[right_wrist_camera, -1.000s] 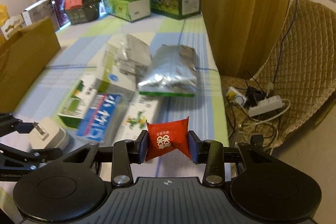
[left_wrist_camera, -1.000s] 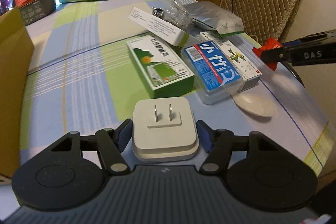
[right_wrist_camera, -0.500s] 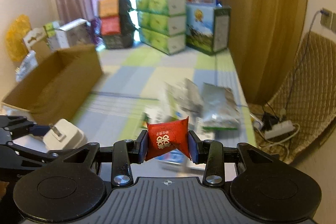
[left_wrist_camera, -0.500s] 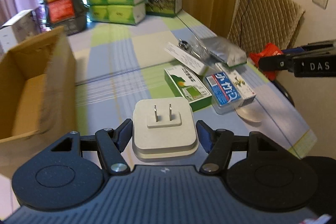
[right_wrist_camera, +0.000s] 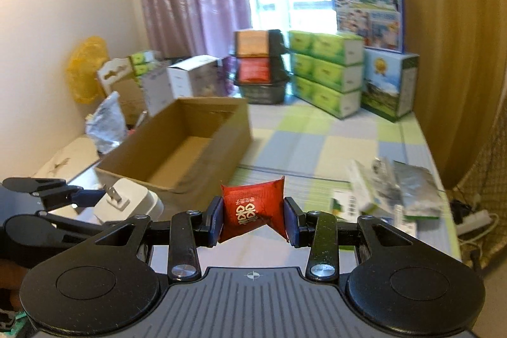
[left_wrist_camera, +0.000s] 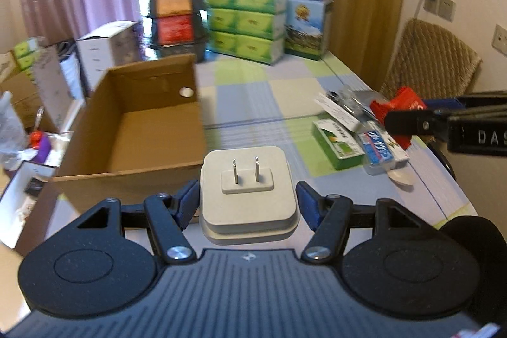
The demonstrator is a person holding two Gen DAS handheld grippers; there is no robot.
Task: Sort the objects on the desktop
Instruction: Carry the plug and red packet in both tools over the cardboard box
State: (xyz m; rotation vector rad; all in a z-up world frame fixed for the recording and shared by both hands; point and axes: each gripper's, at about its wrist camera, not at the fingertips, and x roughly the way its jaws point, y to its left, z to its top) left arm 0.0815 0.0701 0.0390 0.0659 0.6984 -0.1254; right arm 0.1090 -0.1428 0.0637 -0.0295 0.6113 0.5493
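The left gripper [left_wrist_camera: 248, 205] is clamped on a white plug adapter [left_wrist_camera: 248, 192], prongs facing up, held just in front of the open cardboard box [left_wrist_camera: 139, 129]. The right gripper [right_wrist_camera: 253, 219] pinches a red packet [right_wrist_camera: 252, 211] between its pads, above the checkered tablecloth [right_wrist_camera: 304, 148] and right of the box.

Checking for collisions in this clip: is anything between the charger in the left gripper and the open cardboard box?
Nothing visible. The white charger, clamped in the left gripper, hangs just short of the cardboard box's near wall, which is the only thing to clear. The box looks empty.
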